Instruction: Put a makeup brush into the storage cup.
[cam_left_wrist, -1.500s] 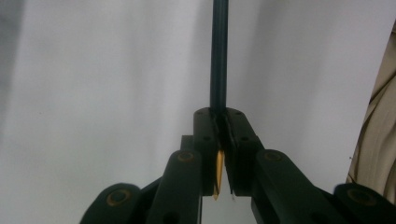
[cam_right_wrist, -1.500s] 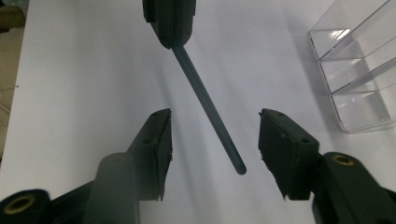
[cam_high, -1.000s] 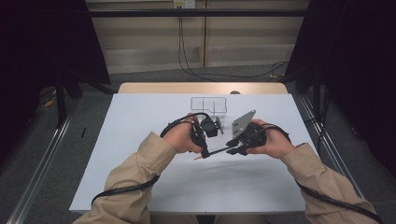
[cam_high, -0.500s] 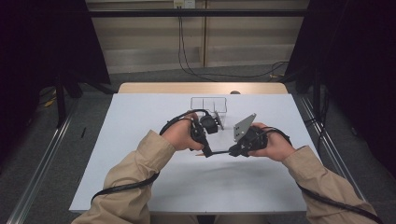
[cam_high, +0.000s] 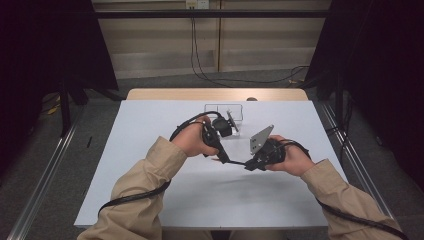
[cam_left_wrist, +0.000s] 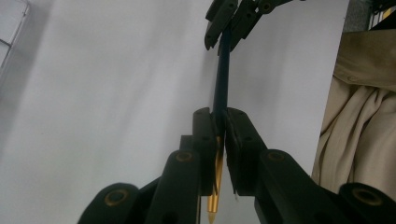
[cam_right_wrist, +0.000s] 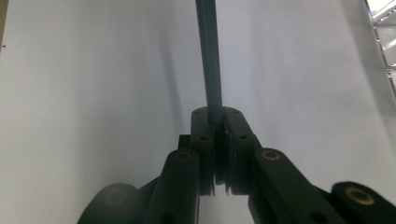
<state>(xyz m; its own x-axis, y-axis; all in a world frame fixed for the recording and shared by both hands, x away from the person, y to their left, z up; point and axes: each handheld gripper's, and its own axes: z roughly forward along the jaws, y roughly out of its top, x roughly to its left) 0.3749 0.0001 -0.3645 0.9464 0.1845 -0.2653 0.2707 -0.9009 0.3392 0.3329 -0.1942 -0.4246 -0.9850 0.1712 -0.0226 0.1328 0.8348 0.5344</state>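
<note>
I hold a dark pen (cam_left_wrist: 220, 86) above the white table (cam_high: 150, 130), between both tools. My left gripper (cam_left_wrist: 218, 122) clamps its gold-tipped end; my right gripper (cam_right_wrist: 215, 122) clamps the other end. Risk: uneven pull or twist may slip it from either grip.
</note>
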